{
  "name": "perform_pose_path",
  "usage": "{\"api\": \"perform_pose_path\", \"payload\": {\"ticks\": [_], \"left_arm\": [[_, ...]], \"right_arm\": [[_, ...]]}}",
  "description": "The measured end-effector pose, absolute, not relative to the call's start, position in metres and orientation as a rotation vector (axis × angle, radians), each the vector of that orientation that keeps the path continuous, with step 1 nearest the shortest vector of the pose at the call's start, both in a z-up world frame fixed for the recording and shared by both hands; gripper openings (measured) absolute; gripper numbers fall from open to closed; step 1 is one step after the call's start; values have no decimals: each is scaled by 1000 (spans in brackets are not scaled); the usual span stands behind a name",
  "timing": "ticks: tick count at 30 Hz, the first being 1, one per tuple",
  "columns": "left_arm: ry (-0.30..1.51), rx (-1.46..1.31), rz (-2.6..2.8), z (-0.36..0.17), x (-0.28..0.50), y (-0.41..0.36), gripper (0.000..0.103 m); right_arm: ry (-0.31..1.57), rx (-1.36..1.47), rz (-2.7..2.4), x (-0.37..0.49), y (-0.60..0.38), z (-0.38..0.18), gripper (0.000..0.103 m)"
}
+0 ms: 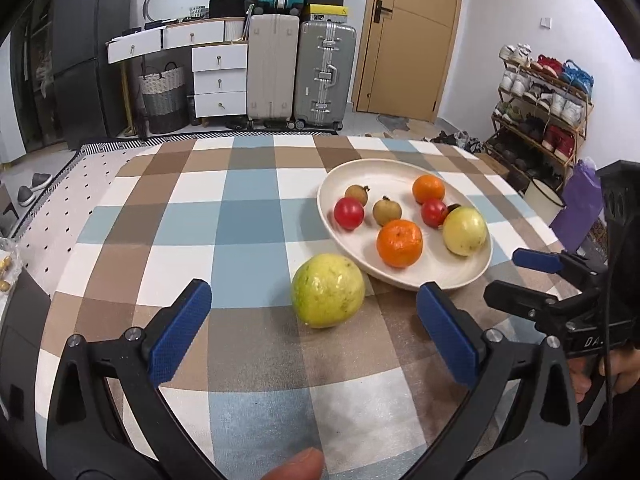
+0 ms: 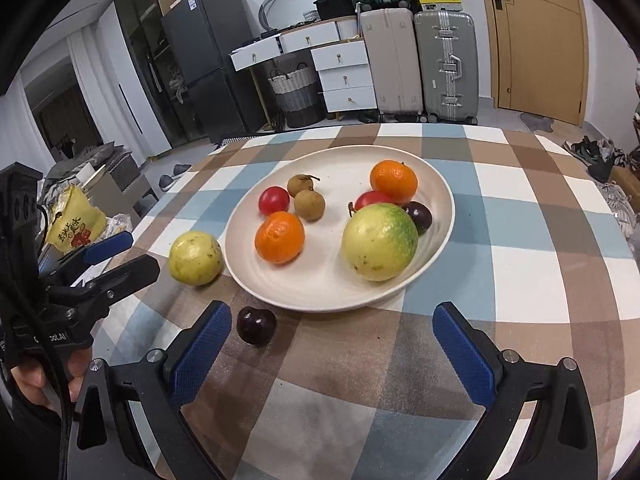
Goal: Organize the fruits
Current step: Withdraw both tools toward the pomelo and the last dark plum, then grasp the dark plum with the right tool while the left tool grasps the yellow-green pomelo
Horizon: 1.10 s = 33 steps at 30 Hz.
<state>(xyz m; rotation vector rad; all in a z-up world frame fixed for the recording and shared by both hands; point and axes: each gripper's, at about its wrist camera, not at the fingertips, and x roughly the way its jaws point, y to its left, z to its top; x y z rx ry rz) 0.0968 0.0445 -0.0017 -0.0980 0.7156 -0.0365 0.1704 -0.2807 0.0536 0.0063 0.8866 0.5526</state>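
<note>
A cream plate [image 1: 372, 170] [image 2: 436, 184] on the checked tablecloth holds two oranges [image 1: 399, 243] [image 2: 279, 237], two red tomatoes, two brown longans, a dark plum [image 2: 418, 215] and a yellow-green guava [image 1: 465, 231] [image 2: 379, 242]. A second guava [image 1: 328, 290] [image 2: 195, 258] lies on the cloth beside the plate. A dark plum [image 2: 256, 325] lies on the cloth near the plate's front rim. My left gripper [image 1: 314, 334] is open, just short of the loose guava. My right gripper [image 2: 332, 346] is open and empty, with the loose plum by its left finger.
The table's far edge faces suitcases, drawers and a door. A yellow snack bag [image 2: 76, 226] sits off the table's left side. A shoe rack [image 1: 540, 108] stands at the right. Each gripper shows at the edge of the other's view.
</note>
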Motion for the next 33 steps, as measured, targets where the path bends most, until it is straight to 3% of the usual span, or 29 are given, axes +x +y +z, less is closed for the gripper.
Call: {"api": "perform_pose_path", "payload": {"ticks": [26, 31, 33], "left_arm": [[785, -145, 18, -24, 112, 62, 102], [790, -149, 25, -26, 114, 64, 102], [796, -157, 21, -27, 114, 65, 102]], "right_arm": [[968, -193, 514, 154, -228, 26, 100], [959, -207, 521, 154, -222, 27, 72], [957, -186, 538, 154, -224, 28, 68]]}}
